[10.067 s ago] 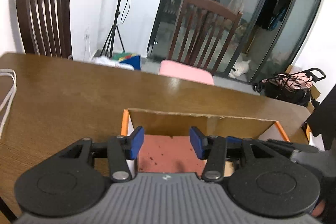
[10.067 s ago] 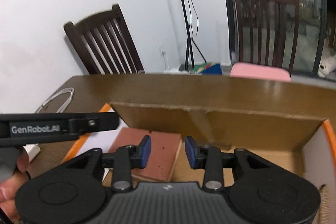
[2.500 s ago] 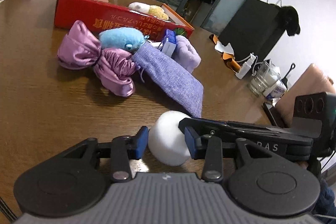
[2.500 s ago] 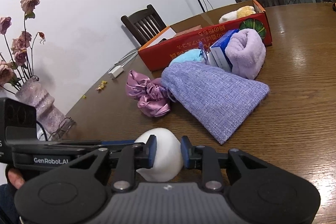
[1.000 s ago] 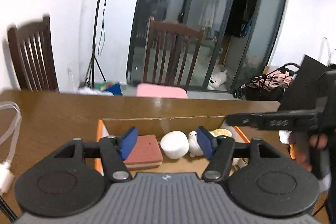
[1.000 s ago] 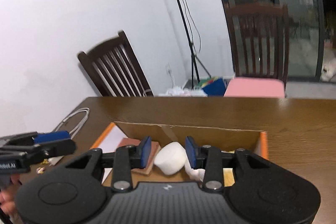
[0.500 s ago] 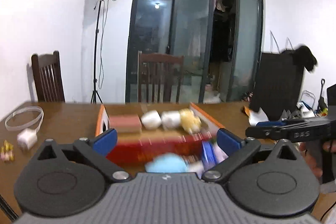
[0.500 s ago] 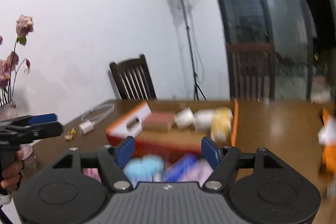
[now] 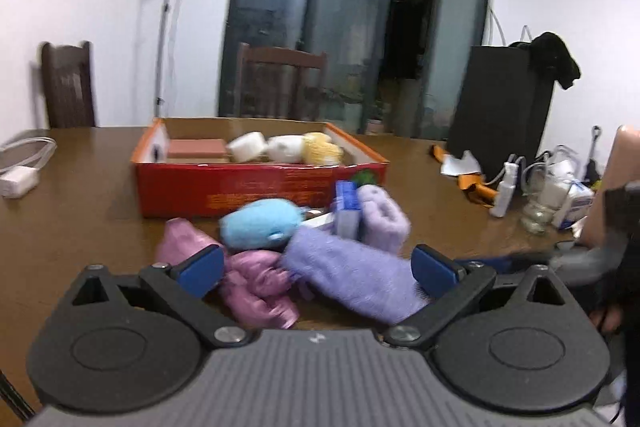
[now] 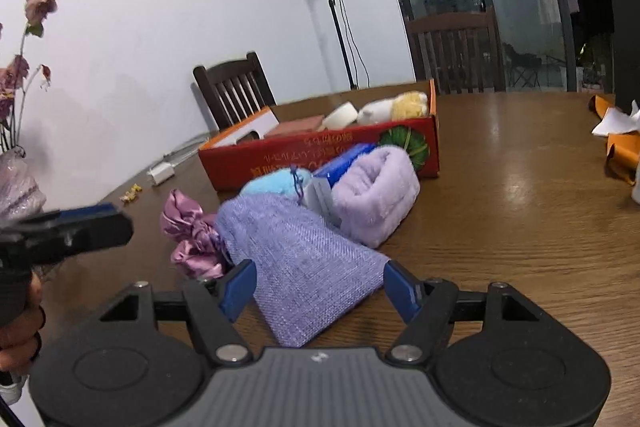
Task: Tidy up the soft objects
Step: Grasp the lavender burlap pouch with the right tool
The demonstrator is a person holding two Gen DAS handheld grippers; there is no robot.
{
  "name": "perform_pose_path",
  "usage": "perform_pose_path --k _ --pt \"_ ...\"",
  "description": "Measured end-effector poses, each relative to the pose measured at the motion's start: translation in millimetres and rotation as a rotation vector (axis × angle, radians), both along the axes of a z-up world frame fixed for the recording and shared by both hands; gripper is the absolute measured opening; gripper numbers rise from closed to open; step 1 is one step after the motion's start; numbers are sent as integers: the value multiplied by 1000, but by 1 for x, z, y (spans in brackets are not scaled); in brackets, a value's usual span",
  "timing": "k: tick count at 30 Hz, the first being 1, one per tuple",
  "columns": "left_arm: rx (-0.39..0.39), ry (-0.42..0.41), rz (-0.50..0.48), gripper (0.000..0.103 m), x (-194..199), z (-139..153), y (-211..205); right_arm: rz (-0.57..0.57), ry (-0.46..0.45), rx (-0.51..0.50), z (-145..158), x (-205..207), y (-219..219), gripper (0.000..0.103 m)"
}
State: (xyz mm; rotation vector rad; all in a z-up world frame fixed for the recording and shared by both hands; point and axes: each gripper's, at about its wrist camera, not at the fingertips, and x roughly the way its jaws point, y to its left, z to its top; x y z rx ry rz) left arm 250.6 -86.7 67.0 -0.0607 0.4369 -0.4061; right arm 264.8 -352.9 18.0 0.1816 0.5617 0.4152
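Risk I'm watching: the pouch (image 10: 304, 259) is lying against the satin bag (image 10: 192, 239) and the blue plush (image 9: 260, 223), so closing wide could snag a neighbour.

Left gripper (image 9: 316, 269): jaws gaping, just been opening, gripping nothing. Right gripper (image 10: 320, 287): jaws have just been spreading, straddling the pouch's near end, not pinching.

Pile is sitting on the tabletop (image 10: 520, 227), at 6 o'clock of the box (image 9: 260, 187).

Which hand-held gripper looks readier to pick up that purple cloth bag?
Probably the right hand-held gripper: its open jaws frame the purple bag's near end. The left hand-held gripper looks over the pink satin bundle too.
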Motion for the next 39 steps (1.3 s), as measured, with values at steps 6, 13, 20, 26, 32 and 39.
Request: perform_pose_path --k 6,13,20,26,32,39 --pt "67 176 19 56 77 -20 -27 11 28 -39 -10 15 17 69" --pt "-57 316 -107 31 65 -36 -37 -40 27 38 -1 6 -16 69" --pt "-116 301 -51 51 52 -46 -27 -128 65 61 -7 14 -38 70" --pt "-149 325 -68 22 64 -49 -38 -151 91 65 -18 31 -34 68" --pt "-173 369 -106 10 60 -62 -41 -105 103 115 -21 24 -36 35" --pt "-169 316 -157 5 34 -44 -36 -100 87 65 -12 -1 -26 5"
